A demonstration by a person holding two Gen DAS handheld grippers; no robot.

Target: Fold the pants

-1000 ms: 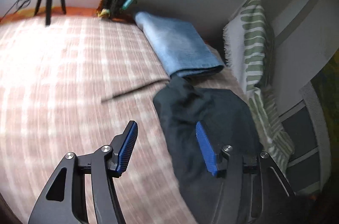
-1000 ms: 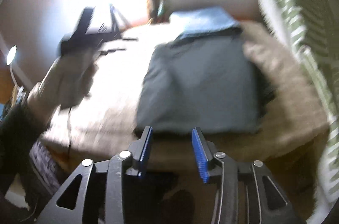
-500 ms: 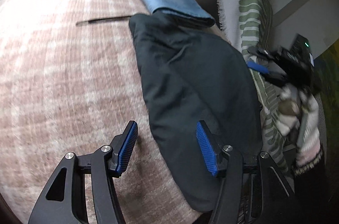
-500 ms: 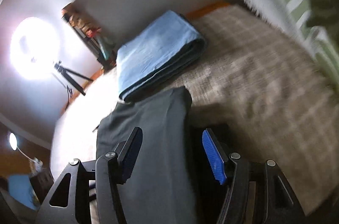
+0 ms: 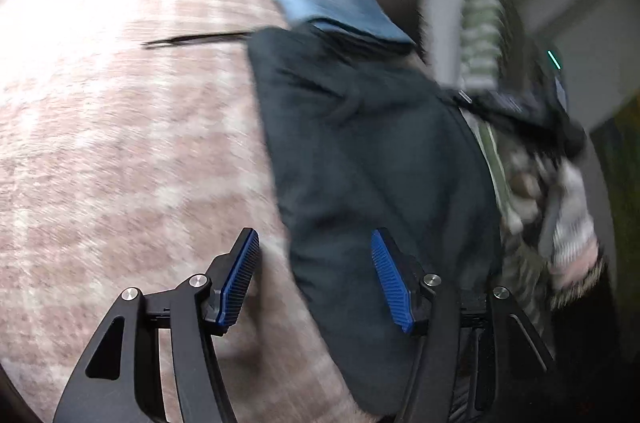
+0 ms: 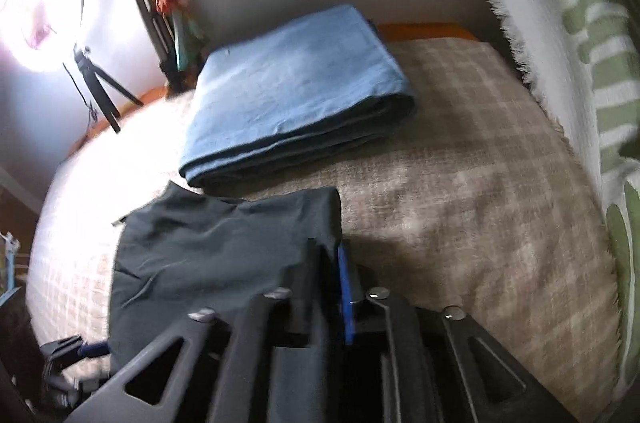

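Note:
The dark pants (image 5: 368,163) lie folded on the plaid bed cover (image 5: 120,151). My left gripper (image 5: 316,279) is open, its fingers straddling the pants' near left edge without gripping. In the right wrist view the pants (image 6: 208,255) lie at lower left, and my right gripper (image 6: 332,263) is shut on their right edge. The right gripper and the hand holding it also show blurred in the left wrist view (image 5: 532,111), at the pants' far right side.
A folded light blue cloth (image 6: 296,91) lies beyond the pants near the wall. A green-and-white throw (image 6: 572,35) hangs at the right. A tripod (image 6: 96,83) and ring light (image 6: 36,15) stand at the back left. A thin dark rod (image 5: 196,39) lies on the cover.
My right gripper has closed onto the pants' right edge; it was open half a second ago. My left gripper stayed open and shifted slightly along the pants' left edge.

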